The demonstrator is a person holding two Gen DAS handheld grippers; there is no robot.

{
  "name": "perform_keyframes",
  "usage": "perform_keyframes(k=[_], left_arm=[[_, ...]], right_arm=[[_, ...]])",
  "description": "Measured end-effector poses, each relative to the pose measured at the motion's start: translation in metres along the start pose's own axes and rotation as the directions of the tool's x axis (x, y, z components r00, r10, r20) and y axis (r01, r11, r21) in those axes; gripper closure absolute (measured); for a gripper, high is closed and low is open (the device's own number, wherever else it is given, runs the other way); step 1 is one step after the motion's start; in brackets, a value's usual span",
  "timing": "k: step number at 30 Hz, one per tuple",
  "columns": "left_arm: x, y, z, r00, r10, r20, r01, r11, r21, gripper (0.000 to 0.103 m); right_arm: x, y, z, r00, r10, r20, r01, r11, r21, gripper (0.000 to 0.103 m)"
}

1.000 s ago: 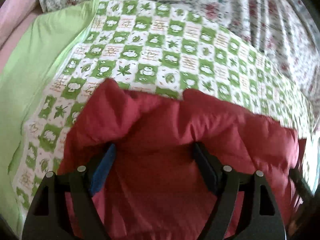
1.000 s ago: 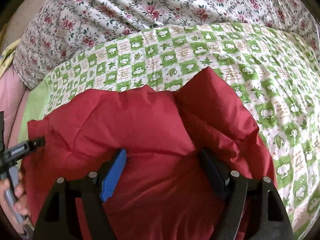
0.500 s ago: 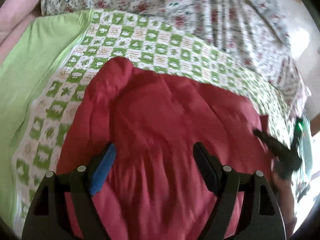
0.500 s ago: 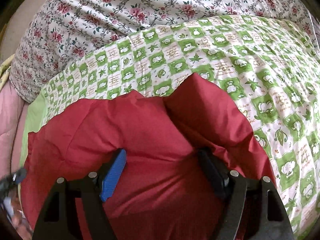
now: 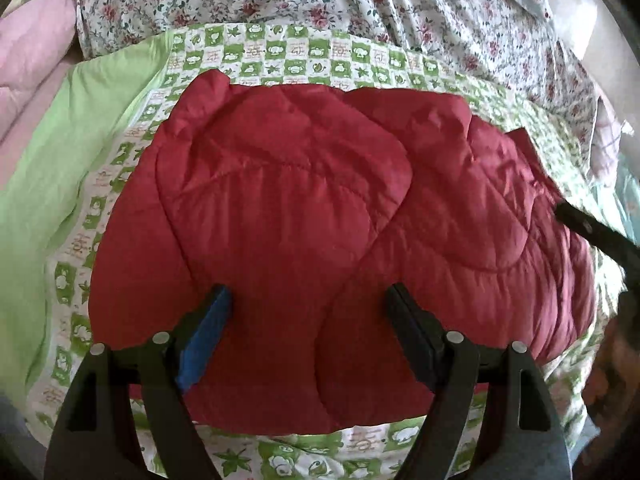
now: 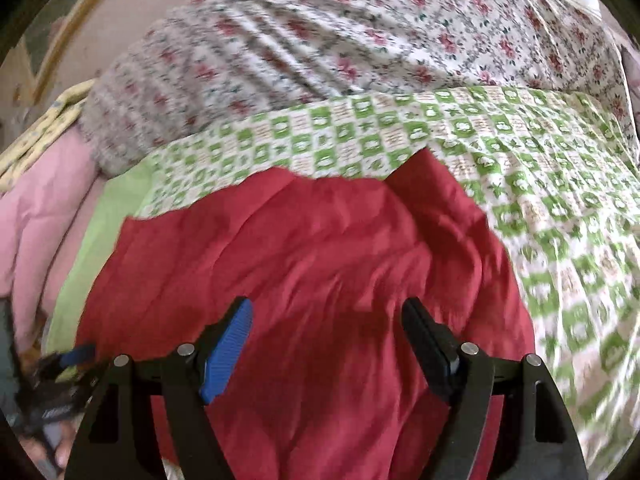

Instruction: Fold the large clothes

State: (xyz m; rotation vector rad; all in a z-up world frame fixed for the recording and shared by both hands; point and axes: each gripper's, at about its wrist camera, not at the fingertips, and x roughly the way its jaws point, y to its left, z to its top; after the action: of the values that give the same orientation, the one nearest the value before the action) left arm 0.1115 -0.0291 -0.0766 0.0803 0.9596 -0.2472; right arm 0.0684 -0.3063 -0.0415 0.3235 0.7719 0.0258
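A red quilted jacket [image 5: 288, 184] lies folded into a compact, puffy bundle on a green-and-white checked sheet [image 5: 280, 52]. My left gripper [image 5: 308, 292] hovers over the bundle's near part, open, with nothing pinched between its fingers. One dark finger of the right gripper [image 5: 592, 232] reaches in at the jacket's right edge. In the right wrist view the red jacket [image 6: 320, 248] fills the middle, and my right gripper [image 6: 328, 304] stands open above it, its pads clear of the cloth. The left gripper [image 6: 68, 360] shows blurred at the lower left.
A floral bedspread [image 5: 360, 4] is bunched up behind the checked sheet. A plain light-green cloth [image 5: 60, 160] and a pink quilt [image 5: 32, 60] lie to the left. A person's hand [image 6: 60, 456] shows at the lower left of the right wrist view.
Both grippers have drawn back and up from the jacket, so more of the bundle and the sheet around it shows. The left view has swung sideways. Both pairs of jaws have stayed wide.
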Motion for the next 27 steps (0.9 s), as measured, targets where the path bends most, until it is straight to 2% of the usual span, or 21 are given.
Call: perform_keyframes(k=[4,7,10,16,27], left_arm=[[0.004,0.0,-0.002,1.0,0.014,-0.002,-0.014,1.0,0.01,0.022],[0.007,-0.004,-0.006,1.0,0.026,-0.001,-0.026,0.999,0.018,0.021],[0.009,-0.006,-0.01,0.999,0.032,0.004,-0.033,0.999,0.031,0.02],[0.011,-0.004,-0.013,1.0,0.028,0.009,-0.028,0.999,0.036,0.018],[-0.008,0.006,-0.015,1.0,0.005,0.014,-0.005,1.0,0.001,0.018]], right_arm=[[-0.001,0.015,-0.022,0.999,-0.009,-0.043,0.006,0.997,-0.071,0.025],[0.011,0.022,-0.036,0.989,-0.13,-0.066,0.119,0.981,-0.151,0.025],[0.016,0.008,-0.04,0.979,-0.193,-0.068,0.182,0.973,-0.141,0.023],[0.014,-0.017,-0.042,0.985,-0.137,-0.107,0.133,0.99,-0.045,0.022],[0.01,-0.023,-0.047,0.984,-0.107,-0.144,0.107,0.994,-0.004,0.022]])
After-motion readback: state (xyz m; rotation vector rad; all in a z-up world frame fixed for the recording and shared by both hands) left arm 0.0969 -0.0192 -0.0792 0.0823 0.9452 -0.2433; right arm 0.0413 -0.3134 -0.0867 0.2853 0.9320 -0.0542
